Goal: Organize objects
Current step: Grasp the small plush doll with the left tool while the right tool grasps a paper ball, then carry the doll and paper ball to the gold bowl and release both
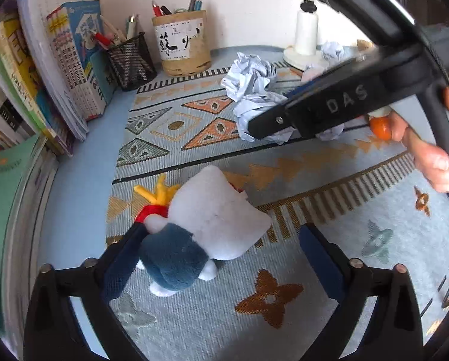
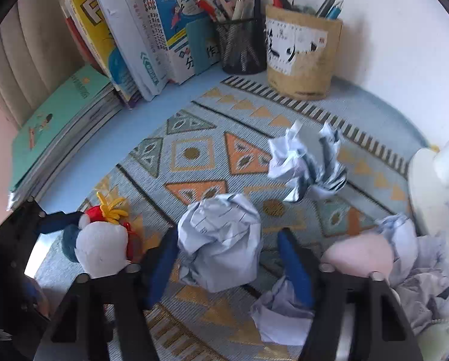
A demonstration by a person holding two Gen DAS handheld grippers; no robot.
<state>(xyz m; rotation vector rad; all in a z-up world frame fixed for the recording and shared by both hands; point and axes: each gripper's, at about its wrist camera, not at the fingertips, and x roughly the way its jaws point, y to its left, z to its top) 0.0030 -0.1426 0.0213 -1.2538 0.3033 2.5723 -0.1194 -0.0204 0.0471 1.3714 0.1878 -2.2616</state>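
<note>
A white and blue plush toy [image 1: 206, 234] with a red and yellow crest lies on the patterned mat [image 1: 170, 126]. My left gripper [image 1: 221, 237] is open around it, the left finger [image 1: 125, 258] touching the toy. The toy also shows in the right wrist view [image 2: 101, 246]. My right gripper [image 2: 227, 246] is open around a crumpled paper ball [image 2: 221, 240], close to the mat. The right gripper's body [image 1: 329, 108] crosses the left wrist view above more crumpled paper [image 1: 251, 81].
Books [image 2: 128, 30] lean at the back left beside a mesh pen cup [image 2: 242, 45] and a paper-wrapped pen holder [image 2: 302, 51]. A green book stack [image 2: 62, 132] lies left. More paper balls [image 2: 308, 162] and a white lamp base [image 2: 432, 186] sit right.
</note>
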